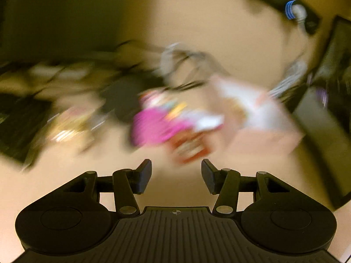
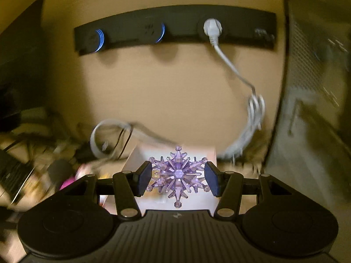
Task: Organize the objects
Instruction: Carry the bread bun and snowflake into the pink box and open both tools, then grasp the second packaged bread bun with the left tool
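Right tongs (image 2: 178, 178) clamp purple snowflake (image 2: 177, 176); left tongs (image 1: 176, 176) empty.

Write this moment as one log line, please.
right hand-held gripper: holding purple snowflake ornament | left hand-held gripper: open, empty | scene: blurred clutter

snowflake ornament (image 2: 178, 176) above box (image 2: 175, 203), power strip (image 2: 175, 29) behind

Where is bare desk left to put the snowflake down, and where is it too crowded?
Bare desk lies between the power strip behind, the grey cable at right and the coiled cable at left. Crowded: the blurred packets and white box ahead of the left claw.
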Available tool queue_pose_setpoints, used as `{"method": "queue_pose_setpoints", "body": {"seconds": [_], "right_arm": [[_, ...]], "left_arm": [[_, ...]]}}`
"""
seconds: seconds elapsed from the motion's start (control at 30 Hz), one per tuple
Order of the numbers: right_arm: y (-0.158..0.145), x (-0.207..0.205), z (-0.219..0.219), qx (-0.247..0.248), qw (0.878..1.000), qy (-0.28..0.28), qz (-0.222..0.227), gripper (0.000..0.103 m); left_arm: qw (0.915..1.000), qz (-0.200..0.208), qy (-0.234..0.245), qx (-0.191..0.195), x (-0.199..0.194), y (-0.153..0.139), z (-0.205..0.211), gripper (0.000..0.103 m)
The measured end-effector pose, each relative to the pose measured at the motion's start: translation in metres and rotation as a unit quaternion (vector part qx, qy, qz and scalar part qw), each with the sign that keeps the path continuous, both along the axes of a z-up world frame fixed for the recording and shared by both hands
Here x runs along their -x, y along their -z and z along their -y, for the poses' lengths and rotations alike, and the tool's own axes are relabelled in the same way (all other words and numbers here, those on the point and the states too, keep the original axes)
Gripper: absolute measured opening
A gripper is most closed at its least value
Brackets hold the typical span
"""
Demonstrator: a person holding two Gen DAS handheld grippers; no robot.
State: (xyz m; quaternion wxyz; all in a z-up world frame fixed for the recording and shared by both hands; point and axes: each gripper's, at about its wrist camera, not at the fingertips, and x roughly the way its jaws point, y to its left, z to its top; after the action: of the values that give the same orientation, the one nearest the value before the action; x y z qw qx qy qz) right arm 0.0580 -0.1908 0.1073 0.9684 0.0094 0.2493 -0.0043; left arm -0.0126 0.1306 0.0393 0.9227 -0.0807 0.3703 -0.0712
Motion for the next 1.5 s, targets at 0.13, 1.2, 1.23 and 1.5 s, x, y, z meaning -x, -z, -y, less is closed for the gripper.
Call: {"method": "queue_pose_setpoints", "body": {"seconds": [0.13, 1.2, 1.23, 1.5], "right_arm": [[0.012, -0.034, -0.008, -0.036, 0.999, 0.007, -0.031, 0.084], [0.077, 0.100, -0.092, 0.041, 0.989, -0.045, -0.138, 0.103], [0.078, 0.101, -0.095, 0.040, 0.988, -0.047, -0.138, 0.103], [0.082, 0.111, -0.113, 0.035, 0.988, -0.053, -0.142, 0.103]], "left_arm": [[0.9975, -0.008, -0.047, -0.052, 0.022, 0.005, -0.046, 0.054], [0.9723, 0.033, 0.218, -0.076, -0.034, -0.008, -0.060, 0.056], [0.9683, 0.045, 0.219, -0.111, -0.038, -0.011, -0.063, 0.057], [0.9969, -0.031, 0.058, -0.043, -0.093, 0.007, -0.125, 0.055]]}}
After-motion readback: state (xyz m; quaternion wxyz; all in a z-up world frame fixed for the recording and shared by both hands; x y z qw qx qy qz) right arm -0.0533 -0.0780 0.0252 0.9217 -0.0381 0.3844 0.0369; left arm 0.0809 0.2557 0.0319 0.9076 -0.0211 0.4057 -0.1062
